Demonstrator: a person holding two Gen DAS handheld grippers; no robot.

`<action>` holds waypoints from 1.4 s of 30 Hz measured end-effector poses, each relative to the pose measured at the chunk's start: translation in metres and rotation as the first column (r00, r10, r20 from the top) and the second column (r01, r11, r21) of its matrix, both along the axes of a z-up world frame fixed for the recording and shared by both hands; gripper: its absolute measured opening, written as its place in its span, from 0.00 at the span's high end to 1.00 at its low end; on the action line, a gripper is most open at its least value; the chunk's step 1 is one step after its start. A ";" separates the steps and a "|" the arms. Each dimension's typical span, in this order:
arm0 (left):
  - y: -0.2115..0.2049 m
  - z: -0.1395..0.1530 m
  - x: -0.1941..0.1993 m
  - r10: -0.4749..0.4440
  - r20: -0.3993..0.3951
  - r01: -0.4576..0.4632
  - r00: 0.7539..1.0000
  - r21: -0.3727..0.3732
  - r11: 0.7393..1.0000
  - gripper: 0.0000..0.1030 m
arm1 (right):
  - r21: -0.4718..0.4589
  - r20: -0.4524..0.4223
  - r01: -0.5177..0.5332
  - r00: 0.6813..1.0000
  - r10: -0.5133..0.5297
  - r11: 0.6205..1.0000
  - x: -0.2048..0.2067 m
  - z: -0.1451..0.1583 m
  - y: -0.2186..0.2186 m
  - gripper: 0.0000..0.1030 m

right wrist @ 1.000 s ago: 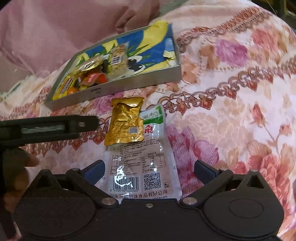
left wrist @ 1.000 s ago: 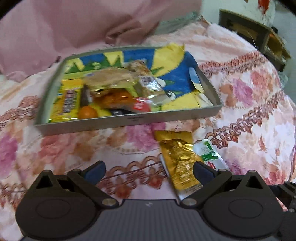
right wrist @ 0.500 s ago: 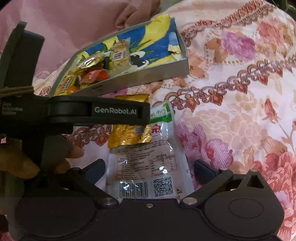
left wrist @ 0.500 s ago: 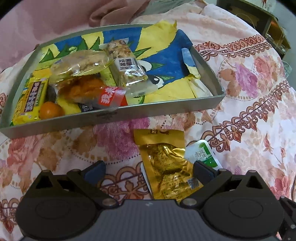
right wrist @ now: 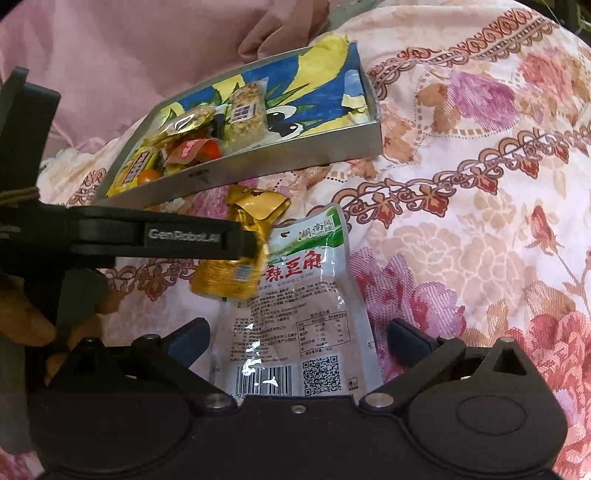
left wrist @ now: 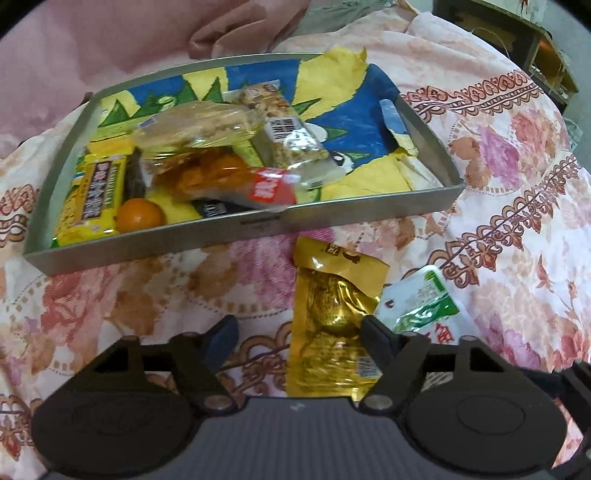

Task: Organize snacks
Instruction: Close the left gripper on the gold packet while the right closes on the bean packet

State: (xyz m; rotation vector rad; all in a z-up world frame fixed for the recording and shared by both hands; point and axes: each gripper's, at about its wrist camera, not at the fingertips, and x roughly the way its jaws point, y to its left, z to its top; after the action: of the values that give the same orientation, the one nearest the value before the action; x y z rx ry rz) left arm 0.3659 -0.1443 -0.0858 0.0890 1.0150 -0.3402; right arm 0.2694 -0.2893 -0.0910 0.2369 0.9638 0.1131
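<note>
A gold foil snack packet [left wrist: 332, 310] lies on the flowered bedcover just in front of a grey tray [left wrist: 258, 225]. It partly overlaps a white-and-green packet [left wrist: 421, 299]. My left gripper [left wrist: 297, 332] straddles the gold packet with its jaws closing. The right fingertip [left wrist: 369, 326] touches the packet's edge and the left fingertip [left wrist: 225, 332] stands clear of it. From the right wrist view, the left gripper [right wrist: 251, 240] reaches across the gold packet [right wrist: 255, 206]. My right gripper [right wrist: 299, 334] hangs open above the white-and-green packet [right wrist: 299, 295].
The tray [right wrist: 258, 162] has a blue-and-yellow lining and holds several snacks: a yellow bar [left wrist: 88, 195], a small orange [left wrist: 140, 214], a nut bar [left wrist: 284, 129] and clear-wrapped pastries. A pink blanket [left wrist: 110, 44] lies behind it. Dark furniture [left wrist: 517, 33] stands at the back right.
My left gripper has come down and forward over the gold packet, and its jaws have narrowed. In the right wrist view it slid in from the left. The right gripper stayed put.
</note>
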 end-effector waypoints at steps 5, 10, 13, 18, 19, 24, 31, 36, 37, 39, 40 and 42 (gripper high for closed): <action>0.014 0.002 -0.005 0.012 0.002 -0.012 1.000 0.021 1.000 0.42 | -0.034 0.014 -0.023 1.000 0.023 0.999 -0.001 -0.001 0.004 0.01; 0.032 0.002 -0.015 0.017 -0.002 -0.017 1.000 0.013 1.000 0.47 | -0.076 0.036 -0.059 0.997 0.061 0.995 0.001 -0.002 0.012 0.01; 0.042 0.002 -0.024 0.036 -0.002 -0.036 0.999 0.002 0.999 0.48 | -0.129 0.048 -0.102 0.993 0.109 0.986 -0.001 -0.003 0.021 0.01; 0.057 0.002 -0.048 0.057 0.005 -0.057 0.998 0.012 0.998 0.48 | -0.240 0.068 -0.185 0.976 0.206 0.953 -0.004 -0.008 0.040 0.01; 0.060 0.002 -0.054 0.060 0.006 -0.060 0.998 0.017 0.998 0.48 | -0.259 0.069 -0.195 0.973 0.219 0.946 -0.004 -0.010 0.043 0.01; 0.074 0.005 -0.081 0.085 -0.004 -0.085 0.996 0.022 0.996 0.48 | -0.287 0.076 -0.214 0.967 0.245 0.934 -0.003 -0.014 0.047 0.01; 0.085 0.005 -0.108 0.106 0.028 -0.107 0.994 0.011 0.994 0.48 | -0.257 0.084 -0.197 0.971 0.225 0.946 -0.009 -0.008 0.042 0.12; 0.083 0.004 -0.106 0.094 0.044 -0.094 0.995 0.000 0.996 0.41 | -0.242 0.098 -0.176 0.974 0.204 0.954 -0.015 0.000 0.040 0.23; 0.081 0.003 -0.105 0.089 0.047 -0.089 0.995 -0.001 0.996 0.38 | -0.235 0.095 -0.176 0.975 0.203 0.956 -0.016 0.001 0.039 0.23; 0.079 0.001 -0.103 0.075 0.050 -0.074 0.996 -0.004 0.997 0.35 | -0.226 0.096 -0.175 0.975 0.201 0.958 -0.017 -0.001 0.038 0.20; 0.077 0.000 -0.102 0.066 0.052 -0.067 0.996 0.002 0.998 0.34 | -0.222 0.098 -0.178 0.974 0.204 0.959 -0.017 -0.002 0.038 0.18; 0.074 -0.003 -0.101 0.048 0.055 -0.049 0.997 0.017 0.999 0.32 | -0.215 0.090 -0.192 0.972 0.216 0.958 -0.016 -0.006 0.037 0.10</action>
State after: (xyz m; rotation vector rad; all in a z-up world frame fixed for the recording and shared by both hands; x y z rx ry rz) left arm 0.2653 -0.0706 -0.0888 0.0892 0.9645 -0.2828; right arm 0.2530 -0.2521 -0.0975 -0.0597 0.8782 0.2136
